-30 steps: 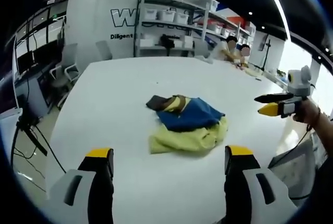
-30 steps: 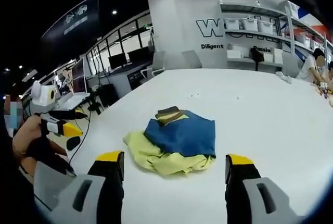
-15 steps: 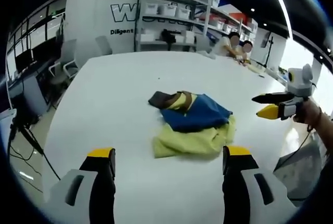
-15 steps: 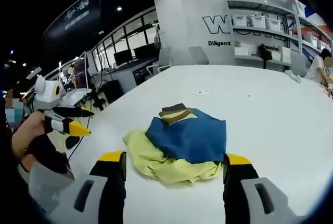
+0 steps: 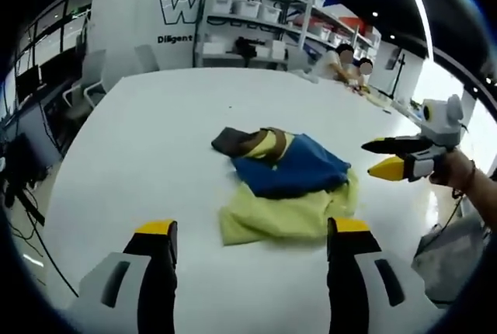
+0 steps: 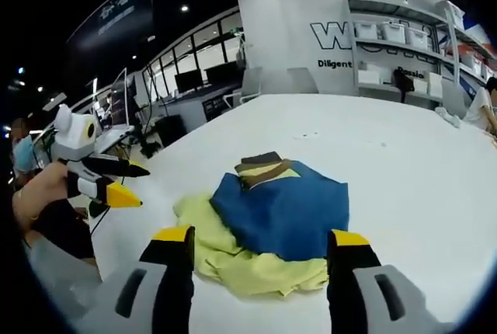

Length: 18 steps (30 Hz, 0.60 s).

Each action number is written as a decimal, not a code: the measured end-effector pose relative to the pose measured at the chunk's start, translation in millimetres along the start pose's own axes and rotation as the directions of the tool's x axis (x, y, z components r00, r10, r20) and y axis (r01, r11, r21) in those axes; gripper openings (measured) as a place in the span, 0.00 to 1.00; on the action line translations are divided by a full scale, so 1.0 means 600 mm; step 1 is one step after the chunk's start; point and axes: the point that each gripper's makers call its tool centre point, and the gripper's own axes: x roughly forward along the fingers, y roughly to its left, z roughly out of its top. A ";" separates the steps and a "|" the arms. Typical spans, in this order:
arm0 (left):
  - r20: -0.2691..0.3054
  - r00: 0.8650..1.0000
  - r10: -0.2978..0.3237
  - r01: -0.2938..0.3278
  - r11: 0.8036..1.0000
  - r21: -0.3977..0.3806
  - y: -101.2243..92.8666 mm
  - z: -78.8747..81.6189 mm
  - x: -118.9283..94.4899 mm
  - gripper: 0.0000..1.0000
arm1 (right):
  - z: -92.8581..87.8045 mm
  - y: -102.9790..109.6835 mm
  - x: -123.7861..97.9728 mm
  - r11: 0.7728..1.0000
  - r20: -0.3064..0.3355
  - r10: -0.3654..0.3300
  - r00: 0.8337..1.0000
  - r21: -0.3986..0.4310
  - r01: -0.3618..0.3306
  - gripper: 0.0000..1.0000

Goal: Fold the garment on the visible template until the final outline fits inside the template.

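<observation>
- We see a wide white table (image 5: 140,140) under both grippers, its top smooth and matte, running far back toward the room.
- The garment (image 5: 283,186) lies bunched near the middle of the table: pale yellow cloth underneath, a blue panel over it, and a brown-and-yellow striped part at the far end. In the right gripper view the same garment (image 6: 272,221) sits just beyond the jaws, blue on top, yellow spilling out to the left and front.
- We cannot make out any template outline on the table.
- The left gripper (image 5: 247,233) hangs above the near table edge, jaws spread wide, nothing between them. In the right gripper view it (image 6: 128,182) is off to the left, held in a hand (image 6: 35,198), its thin dark and yellow tips parted.
- The right gripper (image 6: 260,241) hovers just short of the garment, jaws wide apart and empty. In the left gripper view it (image 5: 377,157) shows at the right, beside the garment and above the table.
- Behind the table stands a white wall (image 5: 124,8) with large dark lettering, beside metal shelving (image 5: 256,27) loaded with white bins.
- Office chairs (image 5: 89,78) stand along the far left side.
- People (image 5: 342,62) sit at the far right end of the table.
- The ceiling is dark with small spot lights.
</observation>
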 end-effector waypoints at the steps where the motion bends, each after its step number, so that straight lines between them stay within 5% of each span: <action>1: -0.003 1.000 0.001 -0.001 1.000 0.000 0.001 -0.001 0.003 0.76 | -0.001 -0.001 0.005 1.000 0.000 0.001 1.000 -0.003 -0.001 0.62; 18: -0.071 0.997 -0.007 0.002 0.998 -0.070 0.020 -0.035 0.089 0.66 | -0.035 0.002 0.076 0.986 -0.047 0.019 0.999 -0.167 -0.027 0.41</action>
